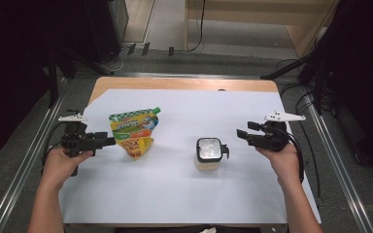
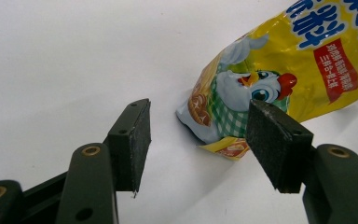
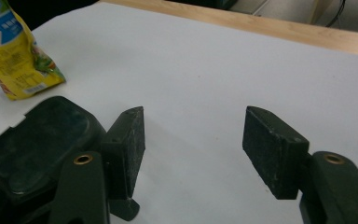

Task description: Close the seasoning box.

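Note:
A yellow snack pouch (image 1: 133, 133) with a green top and a cartoon chicken lies on the white sheet (image 1: 175, 189), left of centre. A small cream jar (image 1: 209, 153) with a rounded-square black lid stands right of centre. My left gripper (image 1: 110, 141) is open just left of the pouch, pointing at it. In the left gripper view the pouch (image 2: 279, 60) has its lower corner just ahead of the open left gripper (image 2: 205, 140). My right gripper (image 1: 243, 136) is open just right of the jar. In the right gripper view the black lid (image 3: 37, 140) sits outside the left jaw of the right gripper (image 3: 193, 144), with the pouch (image 3: 14, 60) farther off.
The white sheet covers most of a wooden table (image 1: 184, 83), whose bare edge shows at the back. Metal rails (image 1: 24, 160) run along both sides of the table. Dark stands and cables (image 1: 306, 92) lie on the floor behind and to the right.

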Action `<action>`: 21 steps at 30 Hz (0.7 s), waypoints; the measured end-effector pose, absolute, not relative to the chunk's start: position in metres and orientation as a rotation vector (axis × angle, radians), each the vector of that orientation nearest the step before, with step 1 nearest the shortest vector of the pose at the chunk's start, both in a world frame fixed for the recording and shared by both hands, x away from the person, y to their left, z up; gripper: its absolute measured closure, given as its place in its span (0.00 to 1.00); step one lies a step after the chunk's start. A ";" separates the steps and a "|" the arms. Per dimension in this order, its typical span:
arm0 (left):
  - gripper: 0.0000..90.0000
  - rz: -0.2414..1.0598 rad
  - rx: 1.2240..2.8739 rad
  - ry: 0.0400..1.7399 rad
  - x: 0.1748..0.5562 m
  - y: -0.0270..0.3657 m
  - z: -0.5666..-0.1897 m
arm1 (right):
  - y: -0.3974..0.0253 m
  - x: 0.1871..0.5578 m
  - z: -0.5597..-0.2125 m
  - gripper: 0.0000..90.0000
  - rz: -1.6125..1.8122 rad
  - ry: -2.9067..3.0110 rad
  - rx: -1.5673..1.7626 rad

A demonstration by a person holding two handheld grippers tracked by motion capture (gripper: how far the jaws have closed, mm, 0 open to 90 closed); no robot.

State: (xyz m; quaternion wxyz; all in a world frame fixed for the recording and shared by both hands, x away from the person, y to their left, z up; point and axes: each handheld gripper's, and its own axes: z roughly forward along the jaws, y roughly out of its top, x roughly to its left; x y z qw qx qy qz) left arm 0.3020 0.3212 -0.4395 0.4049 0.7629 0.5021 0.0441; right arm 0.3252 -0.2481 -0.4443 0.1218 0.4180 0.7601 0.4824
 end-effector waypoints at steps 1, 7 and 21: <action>0.46 0.115 1.929 1.265 0.302 0.321 -0.440 | -0.250 0.326 -0.447 0.44 1.405 2.220 1.232; 0.46 0.115 1.933 1.262 0.303 0.320 -0.440 | -0.261 0.330 -0.462 0.36 1.376 2.173 1.307; 0.45 0.113 1.953 1.269 0.308 0.317 -0.446 | -0.267 0.334 -0.490 0.30 1.284 2.205 1.360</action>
